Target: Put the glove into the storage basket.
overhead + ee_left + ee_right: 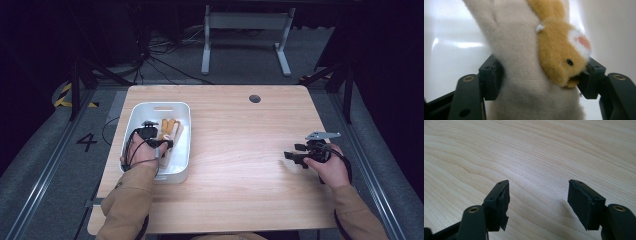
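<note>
A: What lies nearest the person?

B: Two tan sleeves come in from the near edge of the wooden table (240,150). The right hand rests on the right side of the table, holding the right gripper (295,155), which points left across the bare wood. In the right gripper view its jaws stand wide apart with nothing between them, only wood grain beneath.

A: And the left side?

B: The left hand is over the near end of a white plastic tub (182,170) that sits on the left part of the table. The left gripper (162,143) reaches into that tub.

A: What is it doing there?

B: In the left gripper view a plush toy (531,62) stands between the jaws: a cream body with a tan head, a small black eye and a white patch with a pink spot. The left pad lies against the cream fabric and the right pad meets the tan head. I cannot tell whether the pads still press on the plush or only lie against it.

A: Where is the toy in the scene?

B: Inside the tub, toward its middle and right, with its tan and cream parts stretching away from the gripper toward the far end. The tub's white wall glows behind it in the left gripper view.

A: Anything farther off?

B: A round dark hole (254,98) near the table's far edge, and beyond the table a grey metal frame (245,30) standing on the floor.
</note>
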